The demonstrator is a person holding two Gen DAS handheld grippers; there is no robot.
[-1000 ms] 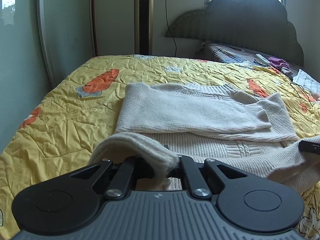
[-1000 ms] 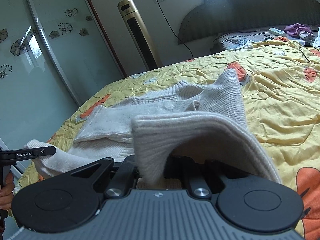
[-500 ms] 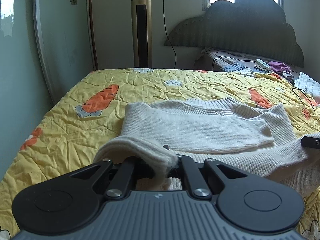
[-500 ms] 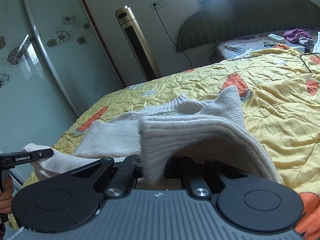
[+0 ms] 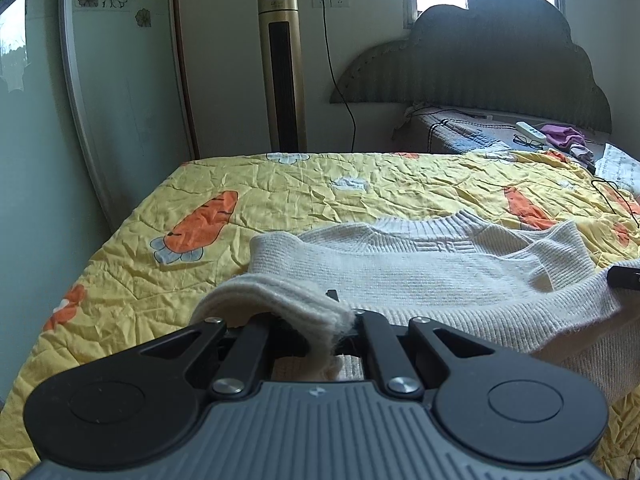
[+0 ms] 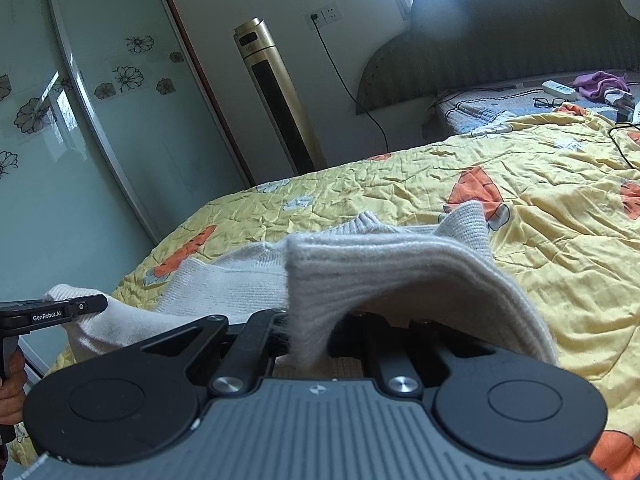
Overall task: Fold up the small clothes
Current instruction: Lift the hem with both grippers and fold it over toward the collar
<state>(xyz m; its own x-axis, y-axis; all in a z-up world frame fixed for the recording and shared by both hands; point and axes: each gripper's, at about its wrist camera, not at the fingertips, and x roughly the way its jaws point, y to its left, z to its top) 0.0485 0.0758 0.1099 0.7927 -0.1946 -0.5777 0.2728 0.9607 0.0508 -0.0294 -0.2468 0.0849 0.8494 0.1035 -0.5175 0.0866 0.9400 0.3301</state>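
A cream knit sweater [image 5: 400, 268] lies on the yellow carrot-print bedspread [image 5: 280, 196], sleeves folded across its chest. My left gripper [image 5: 332, 320] is shut on the sweater's bottom hem at its left corner and holds it raised. My right gripper [image 6: 316, 320] is shut on the hem at the other corner [image 6: 380, 268], lifted over the body. The fingertips of both are hidden by the cloth. The left gripper also shows in the right wrist view [image 6: 60, 312], and the tip of the right gripper at the edge of the left wrist view [image 5: 624, 278].
A gold tower fan [image 5: 282, 64] stands by the wall beyond the bed. A dark headboard [image 5: 500, 52] is at the far right, with a remote, glasses and purple cloth [image 5: 564, 136] near it. A black cable [image 5: 616, 196] lies on the bedspread. Glass wardrobe doors [image 6: 80, 120] are left.
Both grippers have carried the hem up and forward toward the collar. The lower body of the sweater is now covered by the lifted part.
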